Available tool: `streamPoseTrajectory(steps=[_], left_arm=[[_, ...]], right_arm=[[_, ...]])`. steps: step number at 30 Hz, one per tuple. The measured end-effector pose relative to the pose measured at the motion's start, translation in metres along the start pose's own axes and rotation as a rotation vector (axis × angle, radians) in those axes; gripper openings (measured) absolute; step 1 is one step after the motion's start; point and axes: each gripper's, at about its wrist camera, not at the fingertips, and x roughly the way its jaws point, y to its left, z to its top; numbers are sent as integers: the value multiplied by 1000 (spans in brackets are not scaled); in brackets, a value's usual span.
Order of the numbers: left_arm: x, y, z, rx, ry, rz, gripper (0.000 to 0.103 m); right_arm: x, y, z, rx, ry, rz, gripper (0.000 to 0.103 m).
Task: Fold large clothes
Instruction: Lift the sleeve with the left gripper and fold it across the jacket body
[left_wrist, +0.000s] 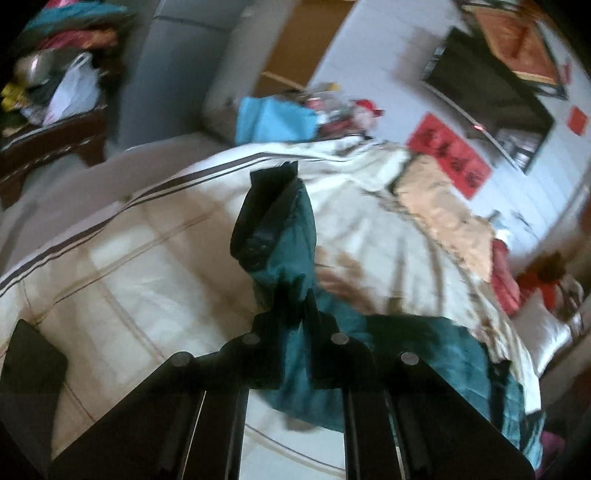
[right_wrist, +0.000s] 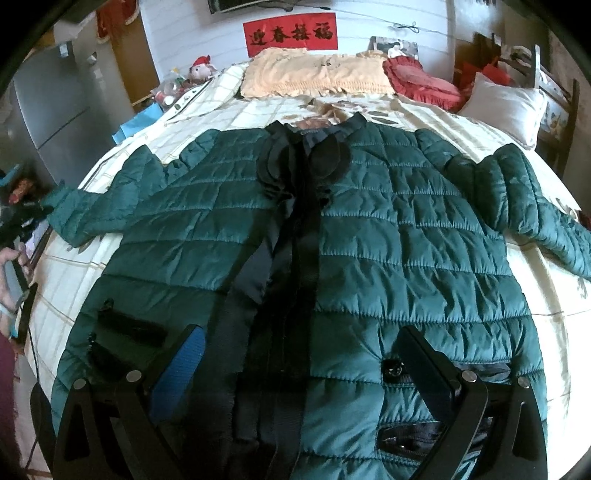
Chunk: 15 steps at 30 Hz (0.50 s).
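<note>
Closest to me, my left hand-held gripper (left_wrist: 299, 306) is pressed together, pinching a bunched fold of the teal jacket (left_wrist: 291, 236) lifted up off the bed (left_wrist: 110, 258); that view is blurred and shows only this raised piece with its dark cuff or lining, not the whole garment. My right hand-held gripper (right_wrist: 299, 347) is spread wide and holds nothing, hovering above the hem, and only its view shows the quilted jacket (right_wrist: 369, 240) laid flat, front up, both sleeves stretched out to the sides, the black zipper band running straight away between the fingers toward the collar. The jacket lies on a cream checked bedspread (right_wrist: 240, 110). Beyond the collar sit a peach pillow (right_wrist: 317, 74), a red cushion (right_wrist: 421, 85) and a white pillow (right_wrist: 506, 107). On the white wall hangs a red banner (right_wrist: 291, 33) with black characters; the left view also catches a dark television (left_wrist: 491, 96) above it.
</note>
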Motion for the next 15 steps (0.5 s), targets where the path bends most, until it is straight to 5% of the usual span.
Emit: streamPoseTrajectory(steps=[15], left_arm=[[-39, -139, -46, 201, 49, -234, 5]], right_arm=[[-14, -19, -8, 52, -24, 23, 103]])
